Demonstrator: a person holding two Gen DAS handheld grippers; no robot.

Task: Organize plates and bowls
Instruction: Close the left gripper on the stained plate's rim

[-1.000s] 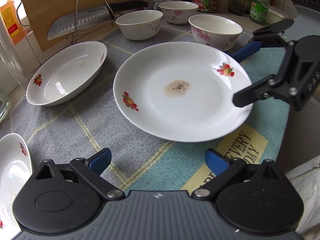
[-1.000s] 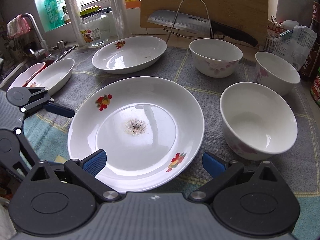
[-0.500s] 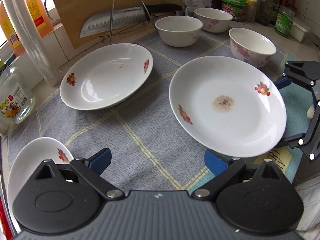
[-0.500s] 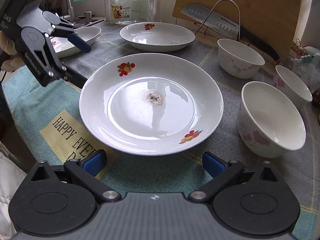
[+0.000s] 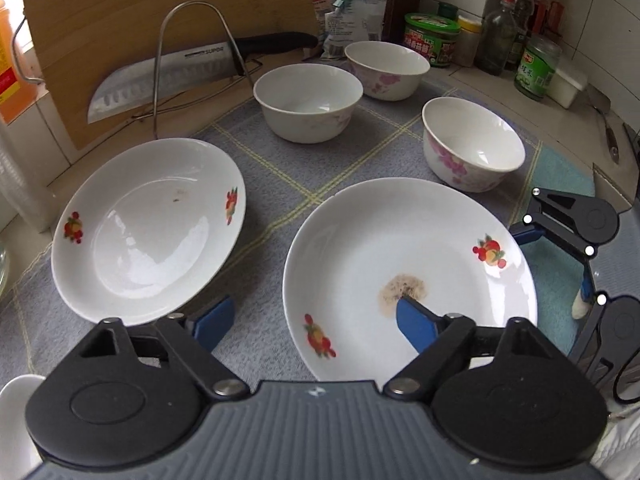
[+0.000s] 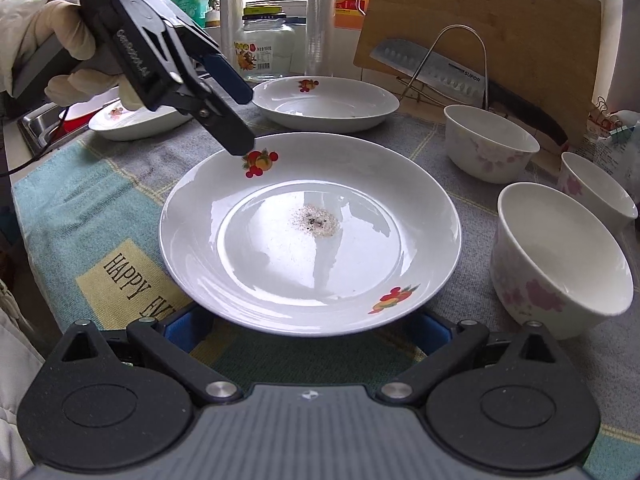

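Note:
A large white plate [image 6: 312,232] with fruit decals and a brown stain lies on the grey cloth; it also shows in the left wrist view [image 5: 408,276]. My left gripper [image 5: 316,320] is open, one finger over this plate's rim, the other by a second plate [image 5: 148,224]. In the right wrist view the left gripper [image 6: 236,120] hovers over the stained plate's far-left rim. My right gripper [image 6: 304,328] is open, its fingers under the plate's near rim. Three white bowls with pink flowers [image 5: 308,100] [image 5: 386,68] [image 5: 472,144] stand behind.
A third plate [image 6: 136,120] lies at the far left by the sink. A knife [image 5: 192,76] in a wire rack leans on a cutting board [image 6: 492,28]. Jars and bottles [image 5: 536,64] stand at the back right. A glass jar [image 6: 262,52] is by the window.
The left gripper has moved forward and right, so one finger now reaches over the stained plate. The right gripper has moved in, its fingers now under the plate's near rim.

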